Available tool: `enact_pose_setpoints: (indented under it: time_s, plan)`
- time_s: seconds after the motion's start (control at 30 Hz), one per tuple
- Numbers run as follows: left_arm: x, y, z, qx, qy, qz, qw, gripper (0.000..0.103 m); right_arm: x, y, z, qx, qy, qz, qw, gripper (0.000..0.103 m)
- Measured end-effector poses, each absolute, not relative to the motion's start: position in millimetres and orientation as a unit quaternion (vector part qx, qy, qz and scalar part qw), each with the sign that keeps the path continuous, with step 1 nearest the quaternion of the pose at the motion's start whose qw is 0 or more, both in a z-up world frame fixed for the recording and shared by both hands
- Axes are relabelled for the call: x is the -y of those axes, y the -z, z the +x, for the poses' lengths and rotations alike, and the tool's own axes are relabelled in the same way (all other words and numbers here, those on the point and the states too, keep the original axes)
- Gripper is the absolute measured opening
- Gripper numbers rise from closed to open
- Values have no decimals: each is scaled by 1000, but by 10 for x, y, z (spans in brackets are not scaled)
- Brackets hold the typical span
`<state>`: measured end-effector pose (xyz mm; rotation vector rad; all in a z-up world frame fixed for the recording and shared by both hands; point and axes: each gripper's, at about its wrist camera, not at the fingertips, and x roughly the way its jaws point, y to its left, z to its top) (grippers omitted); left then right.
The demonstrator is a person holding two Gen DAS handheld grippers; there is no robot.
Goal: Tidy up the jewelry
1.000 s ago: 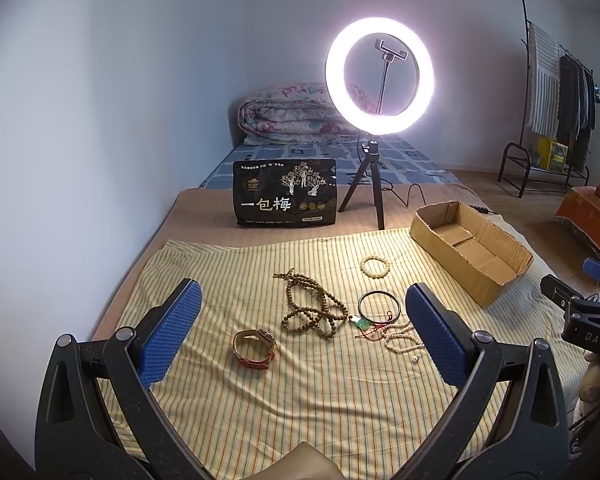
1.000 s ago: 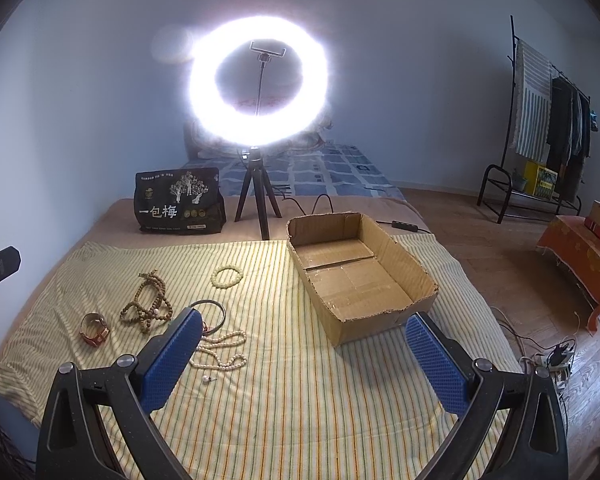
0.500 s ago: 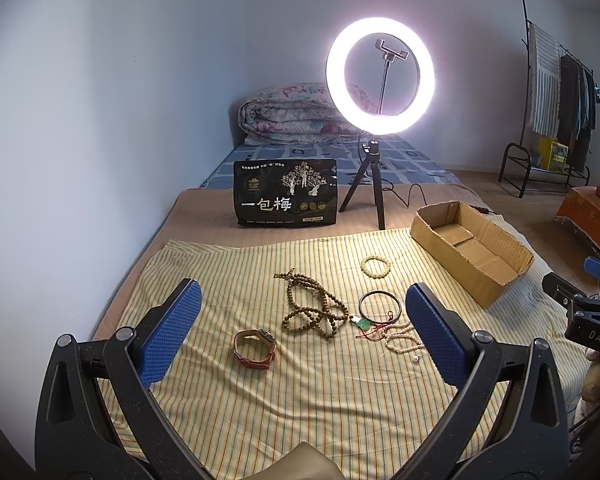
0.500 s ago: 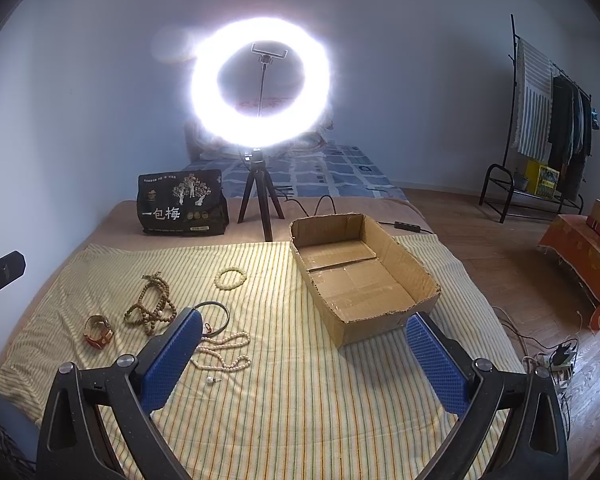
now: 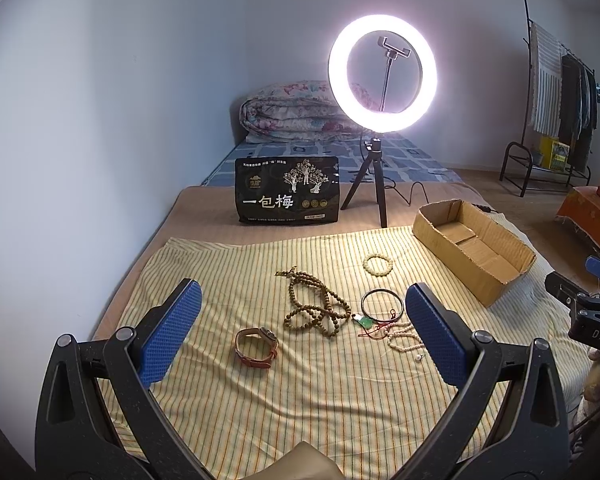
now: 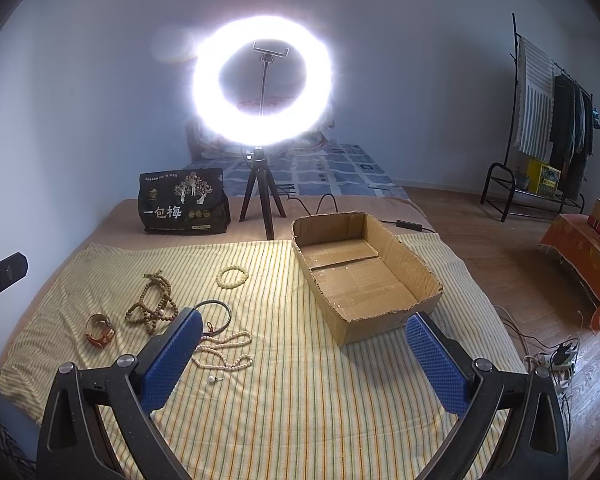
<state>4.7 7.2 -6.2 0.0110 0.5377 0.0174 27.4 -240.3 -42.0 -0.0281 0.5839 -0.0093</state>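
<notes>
Both grippers, L (image 5: 300, 332) & R (image 6: 304, 354), jaws spread wide w/ nothing held, above striped cloth (image 6: 300, 400); jewelry—watch (image 5: 256, 346), wooden beads (image 5: 314, 308), bangle (image 5: 382, 306), pearls (image 6: 224, 354)—lies loose left of cardboard box (image 6: 364, 276).

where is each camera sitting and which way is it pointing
Left wrist: on the left tool, open, above the striped cloth's near edge, facing the beads, watch and ring light; the right tool shows at the right edge.
Right wrist: on the right tool, open, further right, facing the empty cardboard box; the left tool shows at the left edge.
Shared: all jewelry, box, ring light, black bag.
</notes>
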Motion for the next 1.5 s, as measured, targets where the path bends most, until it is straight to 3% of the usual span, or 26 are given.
enact_pose_setpoints:
  time_s: [1.5]
  plan:
    - [-578, 576, 559, -314, -58, 1, 948, 103, 2189, 982, 748, -348, -81, -3, 934, 103]
